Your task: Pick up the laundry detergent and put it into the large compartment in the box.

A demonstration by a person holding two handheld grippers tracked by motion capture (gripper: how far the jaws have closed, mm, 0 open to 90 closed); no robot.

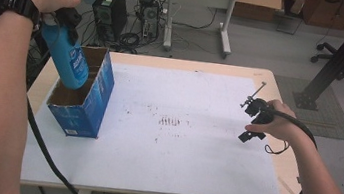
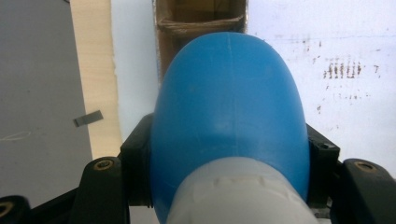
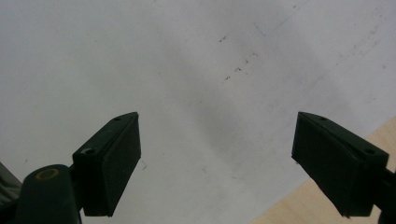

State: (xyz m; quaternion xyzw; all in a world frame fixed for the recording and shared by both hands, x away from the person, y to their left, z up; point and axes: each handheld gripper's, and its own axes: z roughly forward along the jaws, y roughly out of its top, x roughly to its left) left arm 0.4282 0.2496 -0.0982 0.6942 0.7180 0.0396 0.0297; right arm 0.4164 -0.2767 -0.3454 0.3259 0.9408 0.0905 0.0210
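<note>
My left gripper [image 1: 64, 20] is shut on a blue bottle [image 1: 66, 58] near its white cap end, holding it bottom-down over the open top of a blue cardboard box [image 1: 89, 101] at the table's left. In the left gripper view the bottle [image 2: 229, 107] sits between both jaws, and the box's brown inner divider [image 2: 201, 23] lies just beyond its base. My right gripper [image 1: 252, 122] hovers low over the white sheet near the table's right edge. In the right gripper view it [image 3: 217, 163] stands open with nothing between the jaws.
A white sheet [image 1: 169, 142] with faint brown marks covers most of the wooden table [image 1: 189, 65]. Beyond the far edge stand a computer tower [image 1: 110, 11], tangled cables and a desk [image 1: 201, 10]. A black metal post [image 1: 342, 49] rises at the right.
</note>
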